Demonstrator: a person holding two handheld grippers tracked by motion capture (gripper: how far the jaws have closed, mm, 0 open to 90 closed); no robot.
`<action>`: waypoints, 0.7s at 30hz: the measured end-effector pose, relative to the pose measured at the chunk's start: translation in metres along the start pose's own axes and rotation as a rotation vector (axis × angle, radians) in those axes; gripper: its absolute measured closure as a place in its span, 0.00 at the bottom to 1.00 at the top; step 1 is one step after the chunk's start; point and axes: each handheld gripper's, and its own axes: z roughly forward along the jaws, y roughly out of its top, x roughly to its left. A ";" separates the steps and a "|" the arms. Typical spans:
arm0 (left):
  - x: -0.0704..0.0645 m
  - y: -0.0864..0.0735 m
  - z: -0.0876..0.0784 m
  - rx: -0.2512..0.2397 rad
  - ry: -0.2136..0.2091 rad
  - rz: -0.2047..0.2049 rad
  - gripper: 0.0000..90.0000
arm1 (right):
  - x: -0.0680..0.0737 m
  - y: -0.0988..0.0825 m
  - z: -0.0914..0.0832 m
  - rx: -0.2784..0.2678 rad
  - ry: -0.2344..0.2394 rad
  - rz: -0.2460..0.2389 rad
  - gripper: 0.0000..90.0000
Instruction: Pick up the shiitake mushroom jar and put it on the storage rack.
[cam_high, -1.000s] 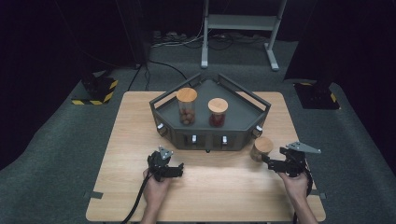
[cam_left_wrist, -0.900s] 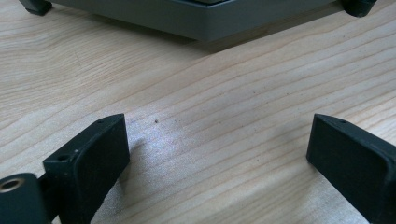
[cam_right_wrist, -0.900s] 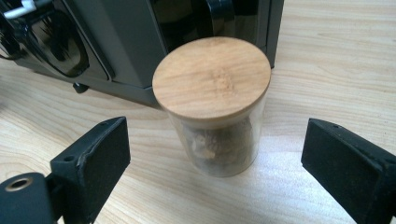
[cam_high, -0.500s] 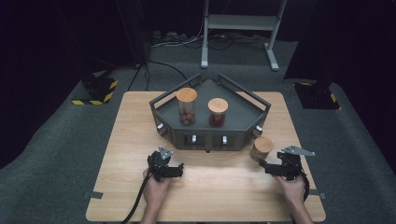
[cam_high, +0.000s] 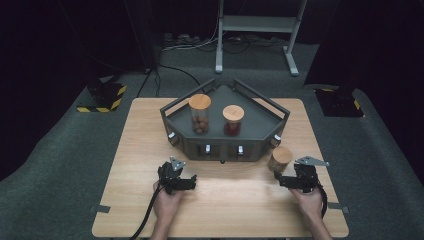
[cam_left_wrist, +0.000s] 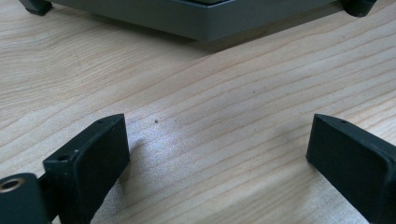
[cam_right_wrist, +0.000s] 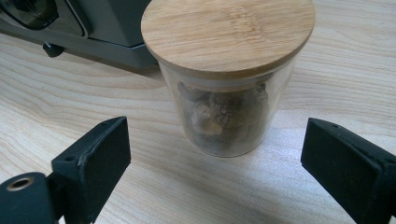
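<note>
Beside the tray (cam_high: 260, 145), right tongs (cam_right_wrist: 215, 158) stood spread before the lidded glass jar (cam_right_wrist: 224, 93); left tongs (cam_left_wrist: 219, 154) spread, empty. Off-centre closing might topple it.

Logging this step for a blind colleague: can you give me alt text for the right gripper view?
A glass jar with a round wooden lid, holding brown lumpy contents, stands on the wooden table just ahead of the right gripper, whose two black jaws stand wide open and apart from it. The corner of a dark grey tray sits behind the jar at upper left.
</note>
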 end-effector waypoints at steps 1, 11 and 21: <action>0.000 0.000 0.000 0.000 0.000 0.000 0.07 | 0.000 0.000 0.001 0.001 -0.003 -0.004 0.09; 0.000 0.000 0.000 -0.001 0.000 -0.001 0.07 | 0.000 0.001 0.008 0.004 -0.012 0.003 0.09; 0.000 0.000 0.000 0.000 0.000 -0.001 0.07 | 0.000 0.001 0.014 0.006 -0.023 0.000 0.10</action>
